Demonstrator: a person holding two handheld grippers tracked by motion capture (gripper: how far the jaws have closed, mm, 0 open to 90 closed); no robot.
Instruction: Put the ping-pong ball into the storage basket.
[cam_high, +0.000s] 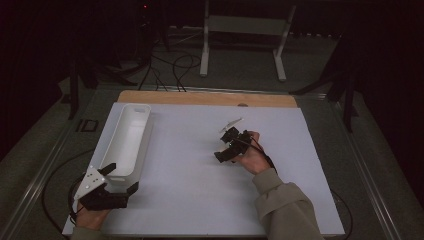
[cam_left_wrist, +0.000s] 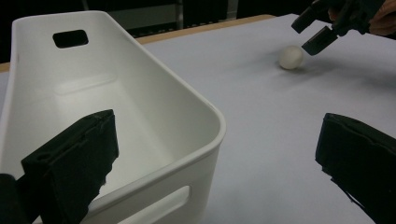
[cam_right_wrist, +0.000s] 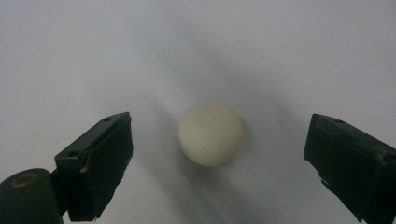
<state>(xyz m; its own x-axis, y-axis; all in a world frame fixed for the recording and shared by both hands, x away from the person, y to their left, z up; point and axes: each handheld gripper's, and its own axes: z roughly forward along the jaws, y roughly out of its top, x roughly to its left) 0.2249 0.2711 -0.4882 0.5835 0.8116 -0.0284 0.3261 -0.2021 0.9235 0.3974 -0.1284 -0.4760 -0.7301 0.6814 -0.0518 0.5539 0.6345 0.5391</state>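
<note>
A small cream ball (cam_right_wrist: 211, 134) rests on the white tabletop, right of centre. My right gripper (cam_right_wrist: 223, 150) is open, with one jaw on each side of the ball and neither touching it. From the left gripper view the ball (cam_left_wrist: 291, 57) lies just below the right gripper (cam_left_wrist: 312, 31). In the high view the right gripper (cam_high: 224, 144) hides the ball. An empty white bin (cam_high: 146, 131) stands lengthwise at the table's left. My left gripper (cam_high: 121, 178) is open at the bin's near right corner (cam_left_wrist: 205, 116), one jaw over the inside and one outside it.
The white table sheet (cam_high: 200, 200) has a wooden strip (cam_high: 205, 98) along its far edge. Beyond it a white metal stand (cam_high: 240, 30) and cables (cam_high: 170, 70) sit on the floor. The bin has handle cut-outs (cam_left_wrist: 70, 38) at both ends.
</note>
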